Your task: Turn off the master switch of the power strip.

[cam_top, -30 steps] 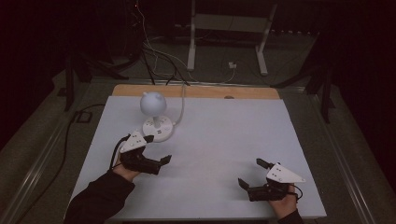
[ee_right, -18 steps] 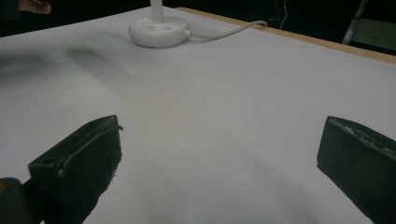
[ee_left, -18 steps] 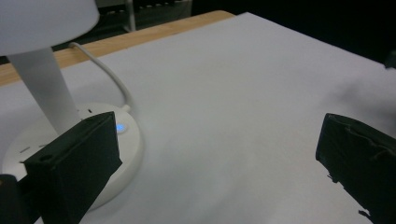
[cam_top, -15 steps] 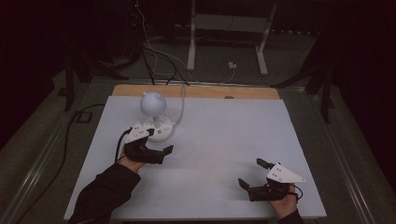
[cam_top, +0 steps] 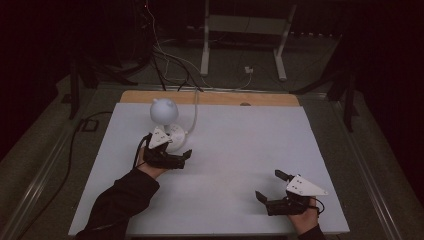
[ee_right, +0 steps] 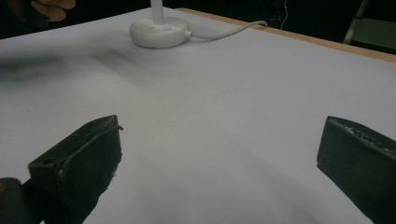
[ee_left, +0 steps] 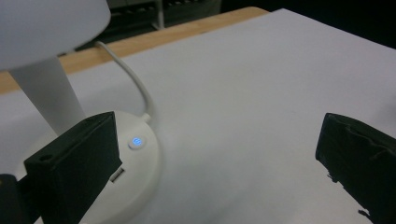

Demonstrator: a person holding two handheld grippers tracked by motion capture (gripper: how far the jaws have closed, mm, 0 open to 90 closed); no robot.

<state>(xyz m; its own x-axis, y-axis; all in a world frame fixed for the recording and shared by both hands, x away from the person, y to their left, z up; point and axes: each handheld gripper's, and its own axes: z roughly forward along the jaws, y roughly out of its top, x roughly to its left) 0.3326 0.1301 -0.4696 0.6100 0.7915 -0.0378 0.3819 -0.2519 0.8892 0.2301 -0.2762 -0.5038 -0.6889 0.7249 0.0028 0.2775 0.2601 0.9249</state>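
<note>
Left gripper (cam_top: 176,156) held with jaws spread wide and empty, right at the round base of the white lamp (cam_top: 165,114), one jaw overlapping the base beside its glowing blue button (ee_left: 136,141). Right gripper (cam_top: 272,192) likewise gaping and holding nothing, low over the near right of the white table (cam_top: 250,145), well apart from the lamp. White cord (cam_top: 194,112) trailing from the base toward the far wooden edge (cam_top: 220,98).
</note>
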